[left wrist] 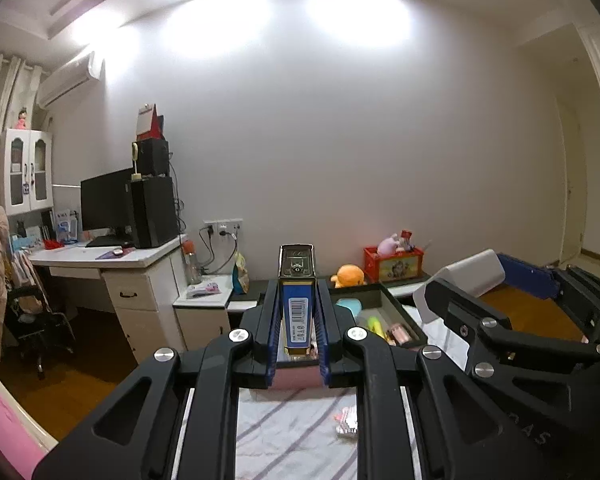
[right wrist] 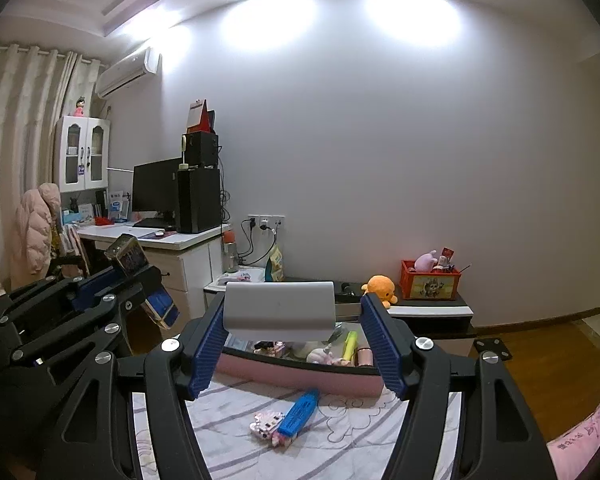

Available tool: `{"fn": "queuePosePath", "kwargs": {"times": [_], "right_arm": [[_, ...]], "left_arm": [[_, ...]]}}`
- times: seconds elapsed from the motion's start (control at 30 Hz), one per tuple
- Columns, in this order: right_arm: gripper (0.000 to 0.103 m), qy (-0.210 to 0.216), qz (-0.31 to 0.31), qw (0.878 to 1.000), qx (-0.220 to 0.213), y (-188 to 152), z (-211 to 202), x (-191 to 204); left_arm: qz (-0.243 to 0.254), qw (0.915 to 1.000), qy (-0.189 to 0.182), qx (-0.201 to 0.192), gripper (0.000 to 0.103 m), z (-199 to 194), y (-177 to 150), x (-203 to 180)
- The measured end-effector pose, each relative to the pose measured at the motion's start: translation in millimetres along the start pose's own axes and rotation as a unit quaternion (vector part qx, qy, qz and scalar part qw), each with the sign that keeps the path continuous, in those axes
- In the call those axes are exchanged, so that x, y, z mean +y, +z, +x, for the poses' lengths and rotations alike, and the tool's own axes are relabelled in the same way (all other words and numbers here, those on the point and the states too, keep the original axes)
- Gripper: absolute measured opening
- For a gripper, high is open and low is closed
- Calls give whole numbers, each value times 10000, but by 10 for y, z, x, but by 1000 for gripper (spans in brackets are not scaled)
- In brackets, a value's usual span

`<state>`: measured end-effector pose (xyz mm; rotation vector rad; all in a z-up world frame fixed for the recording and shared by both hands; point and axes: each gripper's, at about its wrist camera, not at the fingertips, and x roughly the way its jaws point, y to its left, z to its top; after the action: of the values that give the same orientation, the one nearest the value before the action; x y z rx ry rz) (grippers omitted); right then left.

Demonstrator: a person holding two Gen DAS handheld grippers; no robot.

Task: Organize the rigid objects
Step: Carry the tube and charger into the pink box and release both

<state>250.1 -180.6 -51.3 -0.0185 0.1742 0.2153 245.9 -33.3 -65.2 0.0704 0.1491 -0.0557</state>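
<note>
Left hand-held gripper [left wrist: 298, 312]: clamped on a blue tin box [left wrist: 297, 300], upright, held up over the near edge of the pink tray [right wrist: 300, 378]
Right hand-held gripper [right wrist: 292, 332]: gripping a white power bank [right wrist: 279, 306] crosswise above that tray
Bed sheet [right wrist: 236, 432]: blue block [right wrist: 299, 414] touching a pink trinket [right wrist: 266, 426], near side of tray

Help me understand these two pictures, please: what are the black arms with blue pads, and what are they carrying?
They are two hand-held claws, each carrying a wide-angle camera that looks along its fingers. In the left wrist view, the left claw grips a blue barcoded box upright. In the right wrist view, the right claw grips a white block. Both hover over a pink-sided tray of small items on a striped sheet, where a blue case lies loose.
</note>
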Motion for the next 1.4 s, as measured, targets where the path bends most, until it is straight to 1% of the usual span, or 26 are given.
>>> {"fn": "queuePosePath", "kwargs": {"times": [0.27,0.47,0.57,0.73,0.77,0.83,0.87,0.93,1.03,1.07,1.17,1.23,1.27,1.3,1.37,1.4], "right_arm": [[67,-16,-41,10000,-49,65,227,-31],[67,-41,-38,9999,85,84,559,-118],[67,-104,-73,9997,219,99,786,-166],[67,-309,-136,9979,550,58,1292,-310],[67,-333,-113,9974,635,27,1403,-369],[67,-389,-94,9960,803,-39,1597,-451],[67,-416,-84,9946,943,-84,1706,-495],[67,-464,-39,9920,1170,-190,1893,-576],[67,-468,18,9877,1489,-347,2135,-667],[67,-463,29,9862,1587,-386,2203,-694],[67,-357,162,9830,1796,-488,2371,-776],[67,-344,165,9804,1932,-524,2472,-796],[67,-331,207,9798,1961,-551,2516,-813],[67,-286,243,9791,1999,-575,2551,-823],[67,-256,300,9781,2046,-602,2589,-826],[67,-262,312,9785,2023,-614,2598,-828]], "left_arm": [[11,9999,90,-92,15,296,52,-12],[130,9999,54,72,15,693,87,-34],[74,9994,-136,308,16,995,68,-33],[-34,9950,-440,895,15,1663,-42,-78],[-65,9925,-504,1113,15,1847,-104,-100],[-78,9901,-563,1281,16,2060,-199,-139],[-80,9868,-602,1503,15,2238,-292,-169],[-147,9813,-688,1791,16,2485,-452,-203],[-269,9738,-673,2156,16,2750,-638,-233],[-259,9724,-649,2225,16,2830,-708,-251],[-138,9735,-616,2199,16,2913,-737,-293],[-151,9730,-597,2222,17,2965,-754,-291],[-99,9743,-564,2178,17,2966,-767,-304],[-51,9756,-500,2138,18,2968,-783,-313],[-37,9746,-444,2193,24,2986,-822,-307],[-61,9746,-397,2203,37,3005,-820,-266]]}}
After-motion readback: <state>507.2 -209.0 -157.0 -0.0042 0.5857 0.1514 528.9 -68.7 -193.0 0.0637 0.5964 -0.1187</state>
